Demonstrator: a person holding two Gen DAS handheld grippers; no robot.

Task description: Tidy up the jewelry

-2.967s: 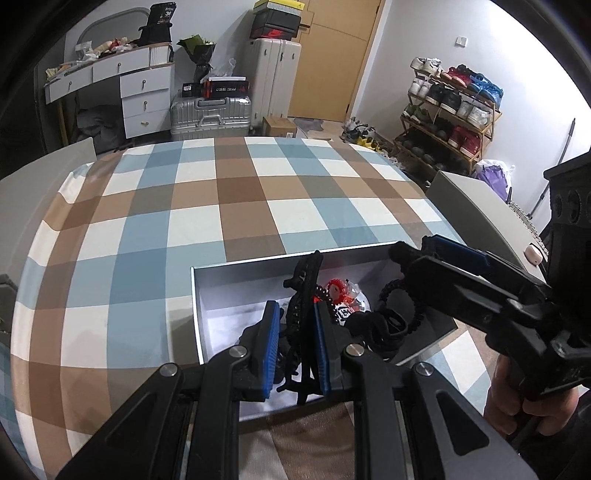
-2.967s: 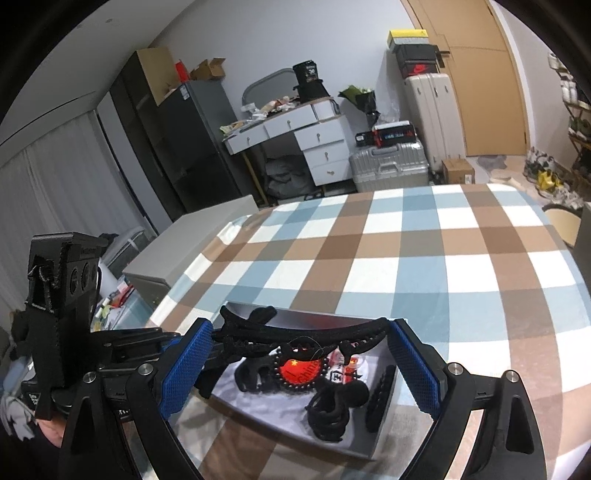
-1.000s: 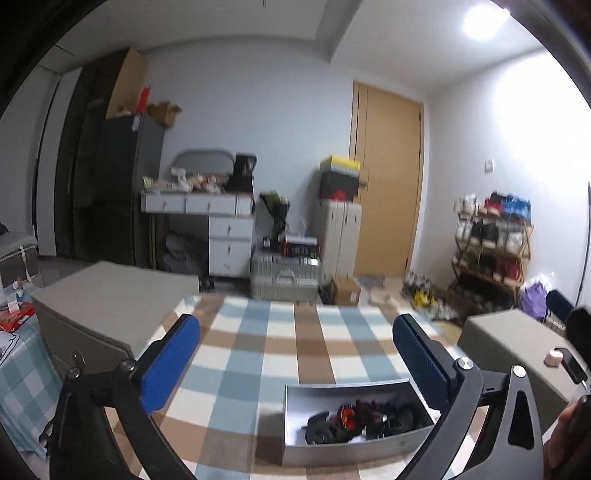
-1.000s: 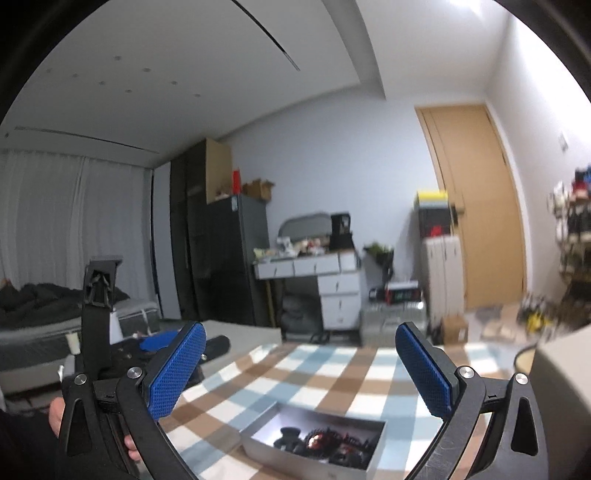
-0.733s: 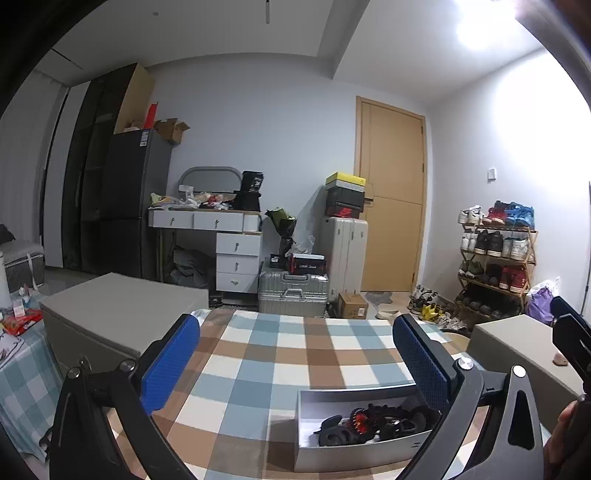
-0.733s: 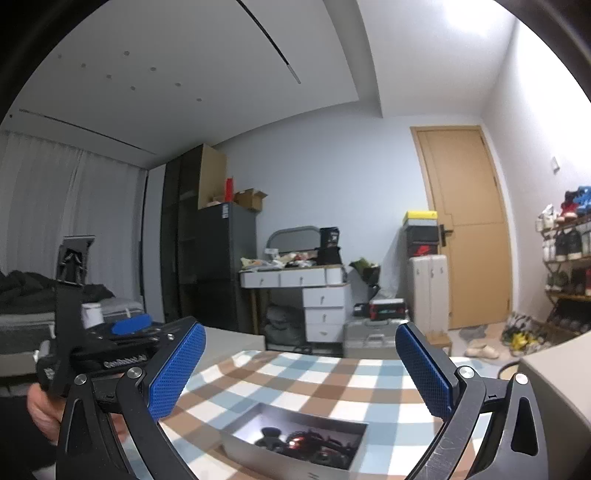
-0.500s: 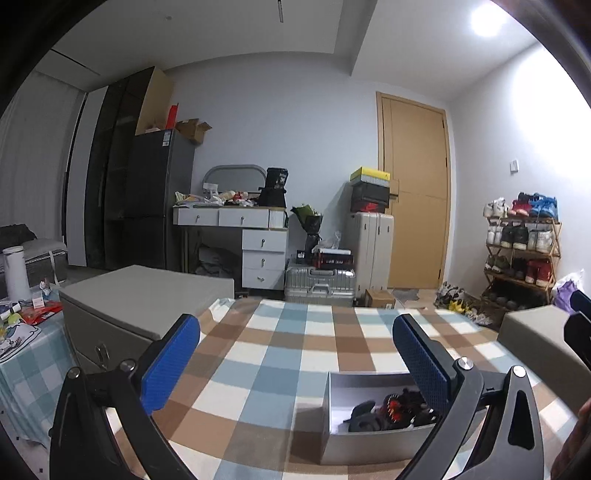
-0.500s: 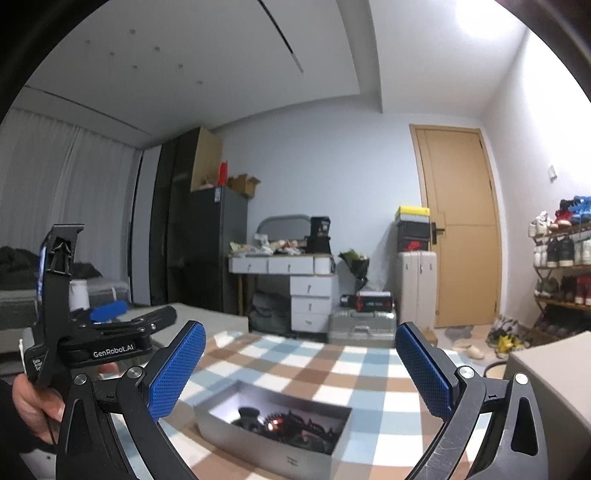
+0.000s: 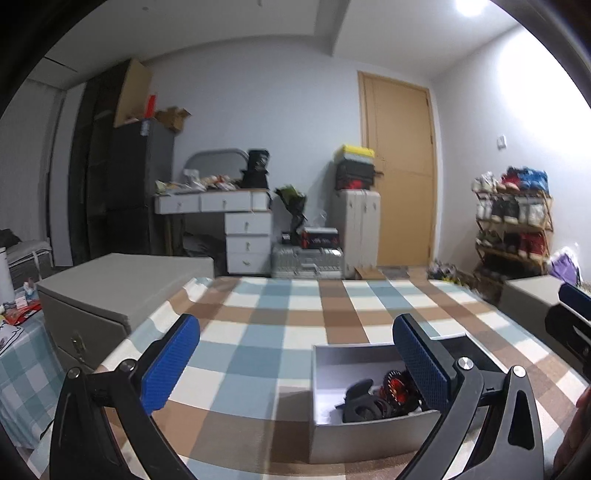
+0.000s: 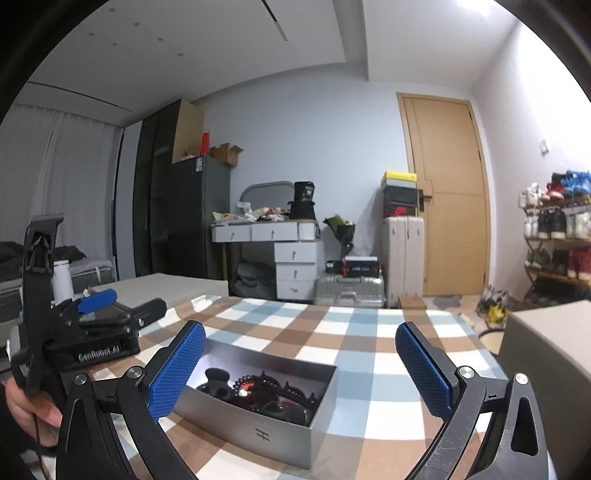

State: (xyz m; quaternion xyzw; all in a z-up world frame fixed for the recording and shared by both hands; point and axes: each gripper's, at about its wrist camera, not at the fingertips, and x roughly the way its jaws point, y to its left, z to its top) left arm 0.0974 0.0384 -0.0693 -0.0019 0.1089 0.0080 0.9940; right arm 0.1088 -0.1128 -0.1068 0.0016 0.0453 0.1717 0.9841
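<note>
Both fisheye views are evenly lit by a ceiling light (image 9: 471, 5) blown out at the upper right, with glare washing the right wall (image 9: 532, 110). Straight lines bow toward black corners. The left wrist view is slightly soft; a box (image 9: 369, 435) casts a shadow leftward

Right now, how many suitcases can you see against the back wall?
2: an upright white suitcase beside the door, and a silver suitcase lying flat on the floor left of it. Clutter may hide others.
</note>
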